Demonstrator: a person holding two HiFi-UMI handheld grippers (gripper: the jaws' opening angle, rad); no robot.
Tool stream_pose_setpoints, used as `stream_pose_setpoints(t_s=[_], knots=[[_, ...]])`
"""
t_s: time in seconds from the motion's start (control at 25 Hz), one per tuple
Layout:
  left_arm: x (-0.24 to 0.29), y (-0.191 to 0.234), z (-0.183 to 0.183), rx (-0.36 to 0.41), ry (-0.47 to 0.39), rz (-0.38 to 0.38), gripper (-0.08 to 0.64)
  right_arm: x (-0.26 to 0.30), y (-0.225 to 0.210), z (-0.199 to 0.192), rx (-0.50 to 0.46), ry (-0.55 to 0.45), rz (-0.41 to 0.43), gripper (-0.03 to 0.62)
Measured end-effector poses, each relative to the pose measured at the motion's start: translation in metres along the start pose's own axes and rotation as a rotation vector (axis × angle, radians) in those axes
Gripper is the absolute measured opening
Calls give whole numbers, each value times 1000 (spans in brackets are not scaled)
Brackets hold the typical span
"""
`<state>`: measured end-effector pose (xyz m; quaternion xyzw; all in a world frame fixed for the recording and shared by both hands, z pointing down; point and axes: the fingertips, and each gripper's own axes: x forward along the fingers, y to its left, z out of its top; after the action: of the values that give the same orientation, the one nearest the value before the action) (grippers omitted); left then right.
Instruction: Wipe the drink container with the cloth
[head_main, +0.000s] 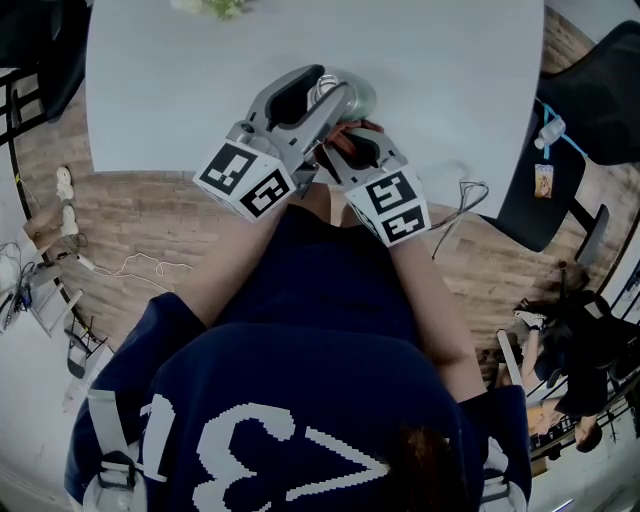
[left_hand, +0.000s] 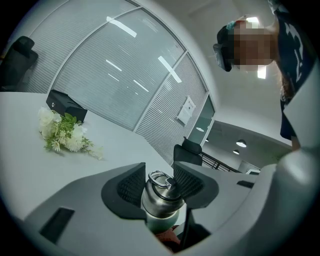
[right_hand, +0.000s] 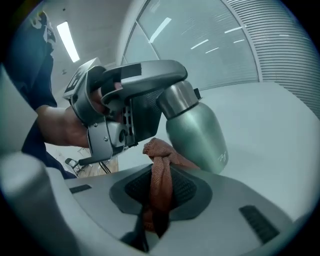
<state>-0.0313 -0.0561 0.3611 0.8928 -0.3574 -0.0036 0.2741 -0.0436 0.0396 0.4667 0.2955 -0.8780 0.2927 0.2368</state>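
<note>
In the head view, the left gripper (head_main: 322, 100) is reaching from the centre of the frame toward the upper right and is clamping the steel drink bottle (head_main: 347, 97) over the white table (head_main: 170, 90), near its front edge. The right gripper (head_main: 348, 150) is sitting just below it and is pinching the orange cloth (head_main: 343, 143). Both pairs of tongs are crowding together here, so contact between cloth and bottle is not readable. In the left gripper view, the jaws are pressing on the bottle's steel neck (left_hand: 161, 197) from both sides. The ringed cap is pointing away along the jaws, and only a sliver of cloth (left_hand: 169, 236) is peeking out at the bottom edge. A flower bunch (left_hand: 62, 132) is lying well apart at the left. The right gripper view is showing what the others are hiding. The bottle (right_hand: 196, 131) is lying tilted, with its cap at the upper left inside the left gripper (right_hand: 152, 92) and its green body running toward the lower right. The cloth (right_hand: 160, 175), nipped tight between the right gripper's (right_hand: 160, 195) jaws, is bunching up against the body's lower left flank, seemingly touching it. The right hand is therefore the one placed to wipe, and the stroke would probably need to run along that slanted axis.
</note>
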Motion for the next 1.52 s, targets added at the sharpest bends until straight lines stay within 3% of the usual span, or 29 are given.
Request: stream_pose_setpoints(t_s=[0.28,0.44,0.6,0.8,1.2,1.32,1.4,1.52], knots=[[1,-1,0,1,6,-6,181,-18,24,56,-86,-196,49,81],[1,-1,0,-1,2,-5,181,-9,20,38,-85,-124,29,80],[1,-2,-1,6,8,-9,181,-1,-2,5,-4,-36,1,81],[1,3,0,-10,5,-3,181,-9,-13,3,28,-76,-6,81],[6,-1,-1,15,22,-19,181,-51,14,70,-196,-273,15,81],[6,0,-2,15,22,-16,181,-51,10,70,-178,-303,6,81],[7,-1,-2,17,24,-18,181,-50,4,62,-137,-302,10,81],[6,-1,-1,21,24,-21,181,-41,-2,39,-150,-227,-8,81]])
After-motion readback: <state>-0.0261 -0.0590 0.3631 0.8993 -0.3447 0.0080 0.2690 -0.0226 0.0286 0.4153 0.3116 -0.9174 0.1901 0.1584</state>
